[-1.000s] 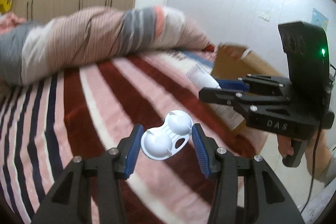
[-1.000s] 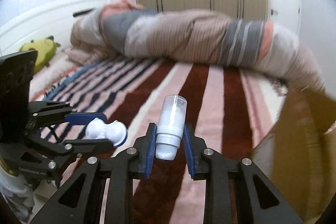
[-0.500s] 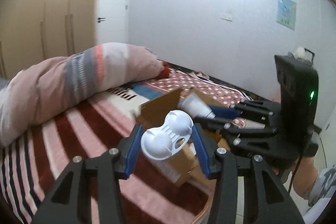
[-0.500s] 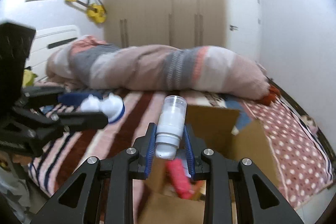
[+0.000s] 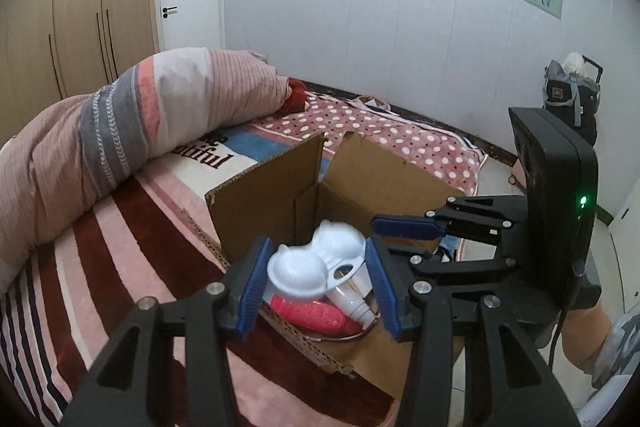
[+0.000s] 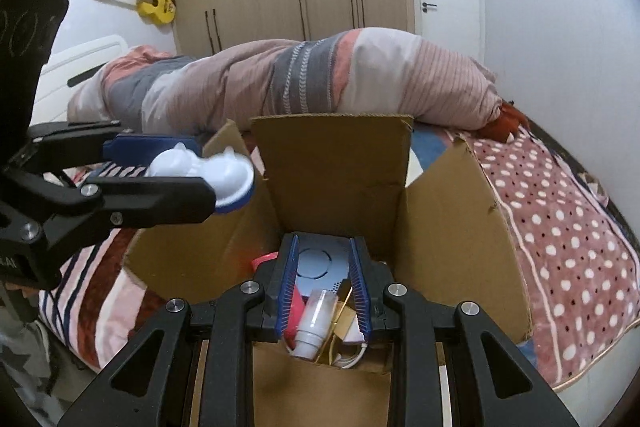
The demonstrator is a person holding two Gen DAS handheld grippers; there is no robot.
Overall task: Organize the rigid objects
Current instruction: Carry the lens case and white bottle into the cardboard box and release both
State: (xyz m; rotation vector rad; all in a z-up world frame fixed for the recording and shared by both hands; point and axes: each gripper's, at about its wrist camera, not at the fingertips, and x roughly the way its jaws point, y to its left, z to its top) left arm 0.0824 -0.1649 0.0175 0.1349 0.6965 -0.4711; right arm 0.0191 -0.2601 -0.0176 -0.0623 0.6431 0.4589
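An open cardboard box point(image 5: 264, 195) stands at the bed's edge; it also shows in the right wrist view point(image 6: 332, 163). My left gripper point(image 5: 316, 287) is shut on a white two-cup plastic tray point(image 5: 316, 263), held above the box's near side. The tray shows from the side in the right wrist view point(image 6: 208, 171). My right gripper point(image 6: 324, 291) is open over the box. A white bottle point(image 6: 316, 323) lies loose below it inside the box, beside a pink object point(image 5: 308, 311) and a pale blue flat item point(image 6: 320, 263).
A rolled striped quilt point(image 6: 280, 83) lies across the striped bed behind the box. A polka-dot blanket point(image 6: 560, 227) covers the bed's right side. Wardrobes, a door and a guitar are on the far walls. A bag point(image 5: 572, 95) stands by the wall.
Both grippers have swung from the bed to over the box. My right gripper has opened and the white bottle has dropped into the box. The left gripper still holds the tray.
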